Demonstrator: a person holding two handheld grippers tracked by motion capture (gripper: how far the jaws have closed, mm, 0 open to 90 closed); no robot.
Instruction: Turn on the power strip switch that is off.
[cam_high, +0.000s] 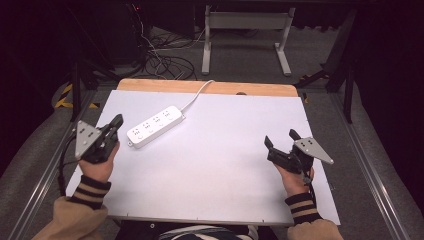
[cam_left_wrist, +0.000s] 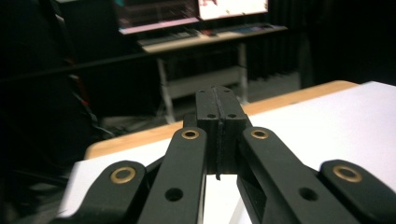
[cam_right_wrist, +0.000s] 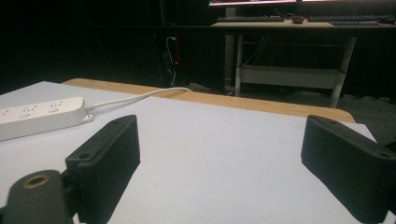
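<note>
No text, label, brand or number can be read anywhere. The white power strip (cam_high: 155, 126), at about ten o'clock on the table (cam_high: 225, 165), bears small socket and button marks, too small to read. The lit screens (cam_left_wrist: 233, 5) at twelve o'clock in the left gripper view are blurred beyond reading. Yellow-and-black hazard stripes (cam_high: 64, 96) mark the floor at about nine o'clock, without wording.

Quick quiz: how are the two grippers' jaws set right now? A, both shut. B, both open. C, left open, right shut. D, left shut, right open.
D: the left gripper has its jaws pressed together with nothing between them, while the right gripper has its jaws wide apart over the table.
</note>
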